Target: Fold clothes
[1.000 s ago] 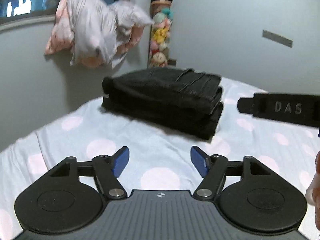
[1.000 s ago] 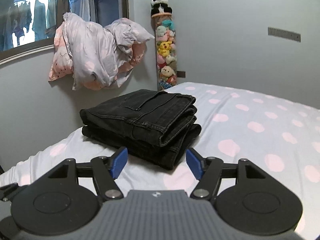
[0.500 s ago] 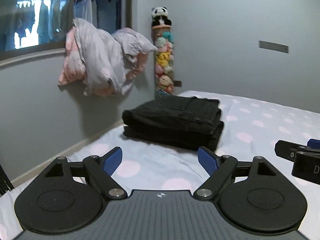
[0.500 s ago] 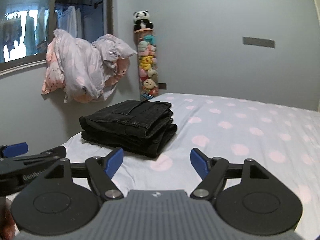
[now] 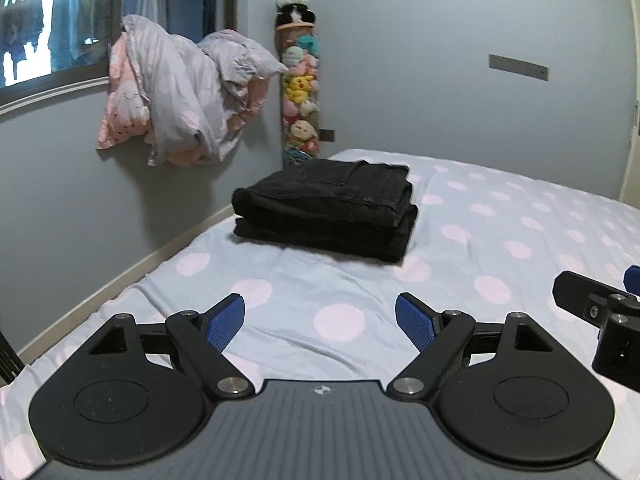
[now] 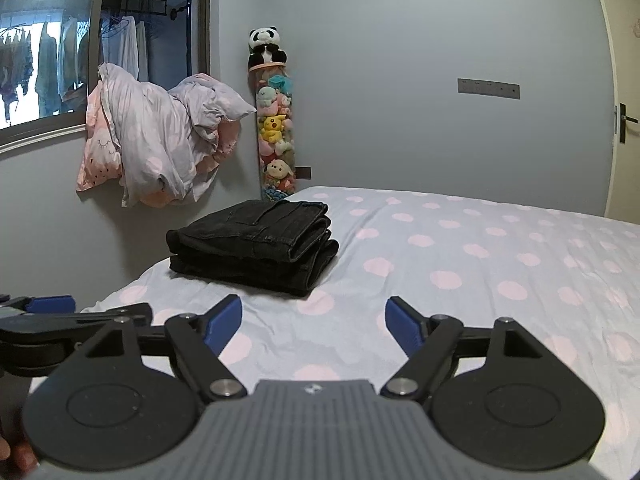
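Black denim, my folded jeans [image 5: 326, 210] sit in a neat stack near the bed's [image 5: 520, 240] far left corner, close to the wall-side edge, on the pale sheet with pink dots. My left gripper [image 5: 320, 316] hangs over the near part of the bed, blue pads spread wide, nothing between them. My right gripper [image 6: 314, 320] has just been opening further and grips nothing either. Both are well apart from the jeans. Bedding [image 6: 160, 148] is heaped at the window sill
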### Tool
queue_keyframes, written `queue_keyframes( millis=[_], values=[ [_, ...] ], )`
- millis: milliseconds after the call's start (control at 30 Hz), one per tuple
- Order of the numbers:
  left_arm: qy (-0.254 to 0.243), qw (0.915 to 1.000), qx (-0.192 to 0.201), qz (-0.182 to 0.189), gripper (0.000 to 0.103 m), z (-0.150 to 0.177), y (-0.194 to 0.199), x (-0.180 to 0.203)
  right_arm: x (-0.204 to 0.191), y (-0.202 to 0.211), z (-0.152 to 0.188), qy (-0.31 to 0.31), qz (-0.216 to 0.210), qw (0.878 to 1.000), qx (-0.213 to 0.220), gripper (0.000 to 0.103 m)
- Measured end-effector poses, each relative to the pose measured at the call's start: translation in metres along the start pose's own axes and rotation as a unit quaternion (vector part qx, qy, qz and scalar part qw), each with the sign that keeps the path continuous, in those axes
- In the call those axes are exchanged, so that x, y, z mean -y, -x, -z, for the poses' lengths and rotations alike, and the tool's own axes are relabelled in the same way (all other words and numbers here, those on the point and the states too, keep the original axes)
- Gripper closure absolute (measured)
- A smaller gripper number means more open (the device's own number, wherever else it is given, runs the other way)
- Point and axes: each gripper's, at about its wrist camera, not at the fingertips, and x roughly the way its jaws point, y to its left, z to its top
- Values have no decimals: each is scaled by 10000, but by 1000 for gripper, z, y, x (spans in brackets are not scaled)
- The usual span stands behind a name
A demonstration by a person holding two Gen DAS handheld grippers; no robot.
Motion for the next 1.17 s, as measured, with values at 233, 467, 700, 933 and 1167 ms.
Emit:
queue_keyframes(
  millis=[233,467,700,933,1167],
  values=[
    [-93,9998,-97,148,5,17,0,-3,-11,14,9,-77,268,9996,-46,21],
    [-280,9987,147,408,5,46,-5,-4,-16,0,18,-333,574,9978,-70,21],
    [-206,9990,88,380,5,48,-12,-12,-22,-11,31,-386,793,9961,58,21],
    [-228,9987,110,437,5,48,-10,-19,-29,-15,38,-306,898,9955,-1,21],
    [-143,9985,208,476,5,45,-5,-23,-37,-6,38,-140,868,9961,66,21]
  ],
)
